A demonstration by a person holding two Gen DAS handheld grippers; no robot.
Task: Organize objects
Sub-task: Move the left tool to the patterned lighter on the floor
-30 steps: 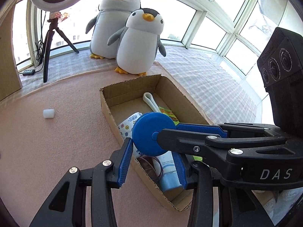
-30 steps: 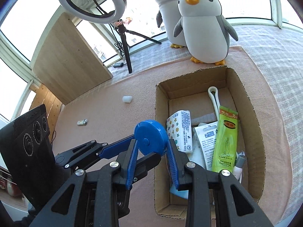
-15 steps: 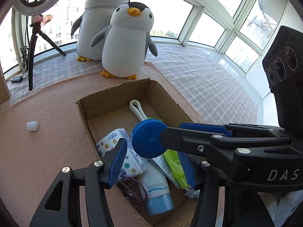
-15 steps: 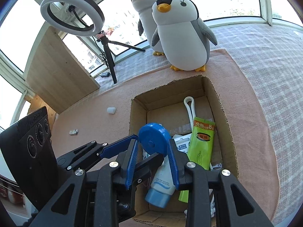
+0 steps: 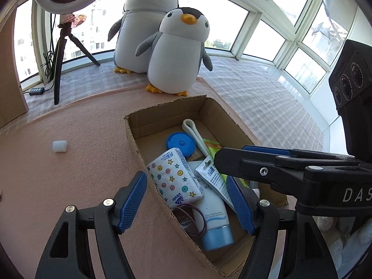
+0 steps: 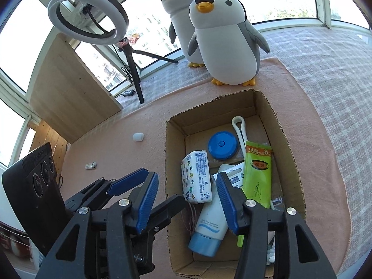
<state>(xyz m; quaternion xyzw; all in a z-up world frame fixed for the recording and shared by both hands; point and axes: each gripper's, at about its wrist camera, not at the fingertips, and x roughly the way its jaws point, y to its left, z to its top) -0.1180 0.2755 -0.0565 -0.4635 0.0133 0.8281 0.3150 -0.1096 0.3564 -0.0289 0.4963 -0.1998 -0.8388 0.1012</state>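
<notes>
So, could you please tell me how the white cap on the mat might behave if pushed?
The cap looks like a small cylinder lying on its side, so it would probably roll. It seems light; the fuzzy mat may slow it.

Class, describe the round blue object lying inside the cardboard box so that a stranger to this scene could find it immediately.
Start at the open brown cardboard box on the pink mat in front of the two plush penguins. Look at the box's far end, nearest the penguins, just left of the long white plastic loop tool. There lies the flat round blue disc with a small centre button, the only circular item among packets and tubes.
</notes>
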